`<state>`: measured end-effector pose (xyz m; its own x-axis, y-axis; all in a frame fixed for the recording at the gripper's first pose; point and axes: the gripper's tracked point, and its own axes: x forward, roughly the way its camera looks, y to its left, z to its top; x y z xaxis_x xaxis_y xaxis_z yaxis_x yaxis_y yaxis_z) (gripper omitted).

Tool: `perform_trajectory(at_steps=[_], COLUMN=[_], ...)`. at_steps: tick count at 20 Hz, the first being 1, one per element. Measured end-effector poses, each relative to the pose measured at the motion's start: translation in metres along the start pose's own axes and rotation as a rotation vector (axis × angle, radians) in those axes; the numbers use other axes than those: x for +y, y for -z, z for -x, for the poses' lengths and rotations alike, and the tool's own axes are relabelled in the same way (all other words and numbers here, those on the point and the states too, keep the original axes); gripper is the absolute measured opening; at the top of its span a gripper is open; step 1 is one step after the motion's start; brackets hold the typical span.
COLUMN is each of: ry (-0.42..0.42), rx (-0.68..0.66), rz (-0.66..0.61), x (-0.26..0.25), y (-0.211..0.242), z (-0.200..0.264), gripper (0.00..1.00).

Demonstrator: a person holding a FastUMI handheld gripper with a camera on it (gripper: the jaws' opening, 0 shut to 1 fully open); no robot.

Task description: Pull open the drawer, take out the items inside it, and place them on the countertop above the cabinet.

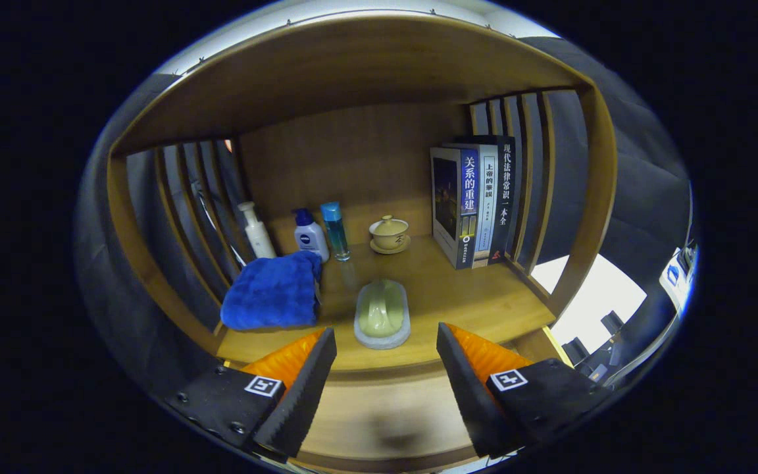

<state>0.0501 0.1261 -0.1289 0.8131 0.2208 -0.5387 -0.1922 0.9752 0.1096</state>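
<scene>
I hold the tongs (385, 378) wide and empty, just short of the soap dish (382, 322). It sits on the desk (471, 296), right of the blue towel (272, 291), likely set down from the drawer.

1. The claw (385, 375) stands with its two fingers spread wide apart.
2. Nothing sits between the fingers; neither one touches anything.
3. The left finger (300, 388) and the right finger (468, 388) both slant inward toward their tips.
4. Each finger carries a small square marker on its base.
</scene>
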Motion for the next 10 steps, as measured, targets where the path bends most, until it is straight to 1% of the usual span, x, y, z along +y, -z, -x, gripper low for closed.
perform_trajectory(at_steps=[4, 10], ry=[-0.015, -0.02], rx=[-0.059, -0.134], rz=[-0.005, 0.005], x=[0.003, 0.003], y=[0.014, 0.051], z=[0.029, 0.072], gripper=[0.99, 0.99])
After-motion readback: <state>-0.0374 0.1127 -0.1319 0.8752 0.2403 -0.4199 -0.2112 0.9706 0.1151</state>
